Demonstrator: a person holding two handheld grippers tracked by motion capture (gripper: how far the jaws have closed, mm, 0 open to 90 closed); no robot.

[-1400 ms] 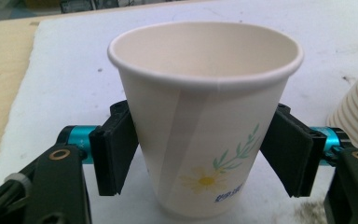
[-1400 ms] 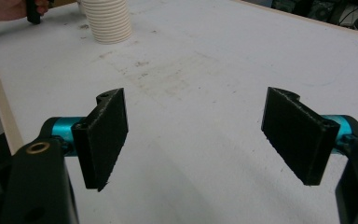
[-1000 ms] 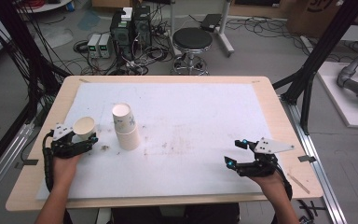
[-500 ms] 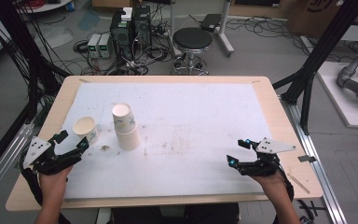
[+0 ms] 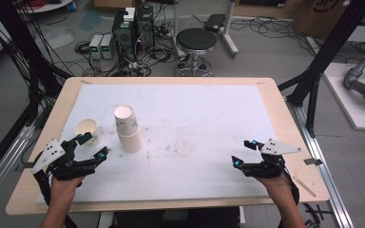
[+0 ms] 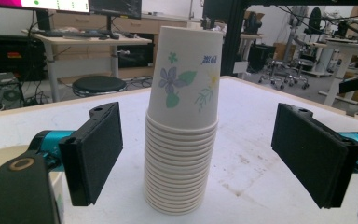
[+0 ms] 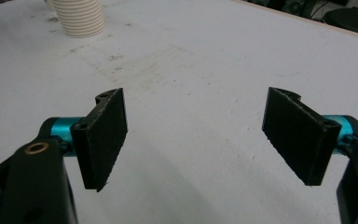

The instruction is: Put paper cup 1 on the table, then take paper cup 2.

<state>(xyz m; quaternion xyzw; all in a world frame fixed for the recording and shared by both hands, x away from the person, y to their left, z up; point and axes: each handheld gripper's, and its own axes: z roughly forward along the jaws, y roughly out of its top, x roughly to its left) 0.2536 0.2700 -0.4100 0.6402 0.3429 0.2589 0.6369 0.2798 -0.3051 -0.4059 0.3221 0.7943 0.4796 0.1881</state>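
My L gripper point(image 5: 89, 146) – jaws spread wide, nothing held, clear of the 1 loose cup point(image 5: 86, 129) just ahead-left. Further in, 1 upside-down cup stack point(image 5: 128, 128) stands on the white mat point(image 5: 209, 118). R gripper point(image 5: 245, 153) – also wide apart, empty, well off to the right.

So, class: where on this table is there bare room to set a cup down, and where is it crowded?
Free: the white mat between the cup stack and the right gripper, plus its far half. Crowded: the near left, where the single cup, the stack and the left gripper sit close.
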